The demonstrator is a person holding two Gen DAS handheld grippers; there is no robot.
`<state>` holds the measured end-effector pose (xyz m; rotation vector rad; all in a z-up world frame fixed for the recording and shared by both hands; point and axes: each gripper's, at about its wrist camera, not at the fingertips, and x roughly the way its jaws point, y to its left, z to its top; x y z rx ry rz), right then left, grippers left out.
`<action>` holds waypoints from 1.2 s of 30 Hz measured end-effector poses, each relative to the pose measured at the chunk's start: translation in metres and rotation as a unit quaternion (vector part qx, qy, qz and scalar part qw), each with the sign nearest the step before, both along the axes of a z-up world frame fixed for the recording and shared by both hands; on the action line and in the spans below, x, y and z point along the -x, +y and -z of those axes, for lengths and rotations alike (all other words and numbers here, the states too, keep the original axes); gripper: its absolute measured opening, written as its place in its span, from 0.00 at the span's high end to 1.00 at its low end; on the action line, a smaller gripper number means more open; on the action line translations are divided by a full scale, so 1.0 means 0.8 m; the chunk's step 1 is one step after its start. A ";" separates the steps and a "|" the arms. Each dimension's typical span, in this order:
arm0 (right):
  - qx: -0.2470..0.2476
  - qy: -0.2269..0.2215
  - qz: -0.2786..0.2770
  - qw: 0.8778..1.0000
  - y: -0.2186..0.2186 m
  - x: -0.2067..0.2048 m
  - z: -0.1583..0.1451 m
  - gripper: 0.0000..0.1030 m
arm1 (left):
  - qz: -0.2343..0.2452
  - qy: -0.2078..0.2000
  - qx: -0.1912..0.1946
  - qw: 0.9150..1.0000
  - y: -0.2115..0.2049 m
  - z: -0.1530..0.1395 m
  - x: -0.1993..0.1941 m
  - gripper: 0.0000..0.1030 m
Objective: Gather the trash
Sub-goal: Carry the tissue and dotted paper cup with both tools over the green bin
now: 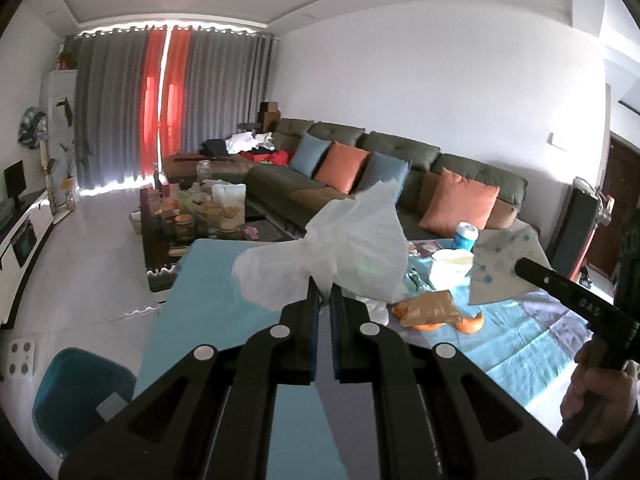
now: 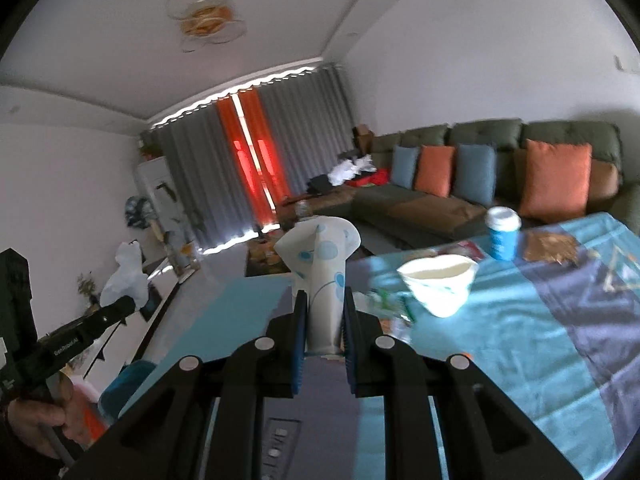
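Observation:
My left gripper [image 1: 325,294] is shut on the neck of a white plastic bag [image 1: 348,240], which hangs above the teal tablecloth [image 1: 224,300]. In the right wrist view the same bag [image 2: 126,276] shows at the far left. My right gripper [image 2: 324,310] is shut on a flattened white paper cup with blue dots [image 2: 322,276], lifted off the table; that cup [image 1: 506,266] appears at the right of the left wrist view. On the cloth lie a crumpled white cup [image 2: 440,286], a blue can [image 2: 502,236], a brown wrapper [image 1: 432,306] and orange peel [image 1: 472,322].
A green sofa [image 1: 400,152] with orange and blue cushions runs behind the table. A low coffee table [image 1: 192,212] crowded with jars stands at the far left. A teal chair [image 1: 80,392] sits at the table's near-left corner. A person's hand [image 1: 596,392] grips the right handle.

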<state>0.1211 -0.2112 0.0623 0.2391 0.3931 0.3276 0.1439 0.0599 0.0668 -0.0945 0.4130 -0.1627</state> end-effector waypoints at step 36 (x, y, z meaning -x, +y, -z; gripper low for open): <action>0.064 0.063 -0.320 0.943 0.405 -0.047 0.039 0.85 | -0.285 0.098 0.032 0.953 0.322 0.098 0.126 0.95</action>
